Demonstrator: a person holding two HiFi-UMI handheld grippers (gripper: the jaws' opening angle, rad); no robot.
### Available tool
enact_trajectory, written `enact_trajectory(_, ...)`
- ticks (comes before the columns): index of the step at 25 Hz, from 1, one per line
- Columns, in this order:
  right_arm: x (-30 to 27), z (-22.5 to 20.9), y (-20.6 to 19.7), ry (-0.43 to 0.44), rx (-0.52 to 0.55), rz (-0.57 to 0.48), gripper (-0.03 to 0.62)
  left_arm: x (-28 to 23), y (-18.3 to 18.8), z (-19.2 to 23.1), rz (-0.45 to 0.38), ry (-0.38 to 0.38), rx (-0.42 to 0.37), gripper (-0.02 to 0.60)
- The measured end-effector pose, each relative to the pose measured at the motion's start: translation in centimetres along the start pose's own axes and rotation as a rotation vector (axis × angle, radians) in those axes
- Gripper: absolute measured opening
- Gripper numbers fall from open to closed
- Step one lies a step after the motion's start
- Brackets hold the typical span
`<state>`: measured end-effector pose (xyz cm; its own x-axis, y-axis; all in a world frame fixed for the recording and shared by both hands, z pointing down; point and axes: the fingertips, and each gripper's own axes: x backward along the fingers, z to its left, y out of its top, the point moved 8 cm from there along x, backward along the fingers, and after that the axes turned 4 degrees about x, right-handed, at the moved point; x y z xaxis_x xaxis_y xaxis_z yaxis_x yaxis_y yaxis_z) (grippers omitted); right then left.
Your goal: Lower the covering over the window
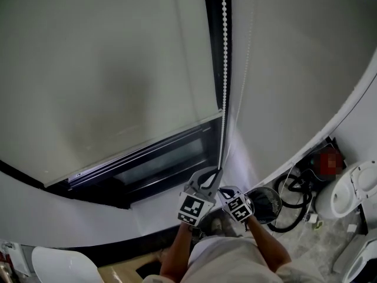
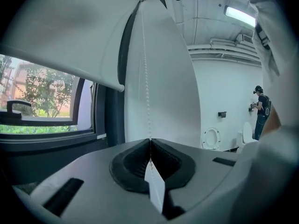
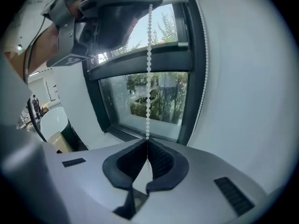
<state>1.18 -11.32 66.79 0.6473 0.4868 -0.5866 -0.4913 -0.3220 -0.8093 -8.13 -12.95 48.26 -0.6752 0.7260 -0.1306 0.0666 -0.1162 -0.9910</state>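
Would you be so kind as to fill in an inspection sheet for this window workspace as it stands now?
Surface: nothing seen; the work is at a wall.
Job's things: roller blind partly lowered, window glass showing below it; bead chain hangs straight beside it.
Clutter: fan on the floor.
Grippers: left gripper and right gripper both shut on the bead chain, left above right.
Cables: black cables looped on the floor by the fan.
Surroundings: white toilet on the floor; a person far off.
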Motion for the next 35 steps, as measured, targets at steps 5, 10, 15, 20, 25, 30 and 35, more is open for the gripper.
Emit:
enact_trajectory(5, -0.8, 0.3, -1.6, 0.001, 0.030, 0.060, 0.018, -0.5, -2.5, 0.1, 0.047, 0.009, 0.013, 0.017)
enact_trajectory(10, -0.3, 1.0, -1.3, -0.004, 0.035, 0.048, 0.035, -1.1, -5.7, 0.0, 0.127, 0.006, 0.023, 0.017)
enact_trajectory(15, 1.8, 1.0, 0.5, -0.013, 0.011, -0.037, 0.078, -1.3, -8.9, -0.3, 0.186, 0.000, 0.031, 0.017)
enact_trajectory(20, 5.3, 0.5, 3.4, -0.052, -0.025, -0.144, 0.087, -1.2, -12.0, 0.2, 0.245, 0.006, 0.050, 0.017)
enact_trajectory(25, 8.6, 0.0, 6.4, -0.088, -0.059, -0.278, 0.087, -1.7, -14.2, 0.5, 0.268, 0.000, 0.076, 0.017)
enact_trajectory(30, 10.8, -0.5, 10.5, -0.115, -0.028, -0.401, 0.092, -2.5, -14.9, 0.6, 0.270, -0.020, 0.087, 0.017)
enact_trajectory(35, 10.1, -1.8, 14.0, -0.169, 0.017, -0.474, 0.127, -3.0, -14.8, 0.6, 0.266, -0.035, 0.082, 0.017)
